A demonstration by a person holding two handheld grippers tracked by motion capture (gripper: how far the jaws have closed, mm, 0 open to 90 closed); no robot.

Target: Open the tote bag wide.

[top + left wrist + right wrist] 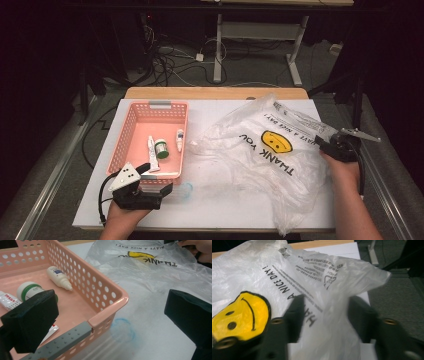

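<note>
the right gripper [334, 145] is working at the far right edge of the bag [260, 150], which is lying crumpled across the right half of the surface [210, 210]. in the right gripper view its jaws are standing apart with a fold of film bunched between them, and they are not looking clamped yet. the left gripper [167, 190] is hovering at the near corner of the basket [110, 300], jaws wide apart and holding nothing.

what could go wrong: the film is thin and slippery, so the jaws closing on too little of it would likely be letting it slide out, and a hard pull could be tearing it or dragging the whole bag off the right edge. the left jaws are sitting very close to the basket rim, so a careless move could be nudging the basket.

inside the basket a dropper [60, 277], a jar [28, 291] and a tube [8, 300] are lying near each other. a clear cup [185, 191] is lying on the surface just beside the left jaws, easy to knock.
</note>
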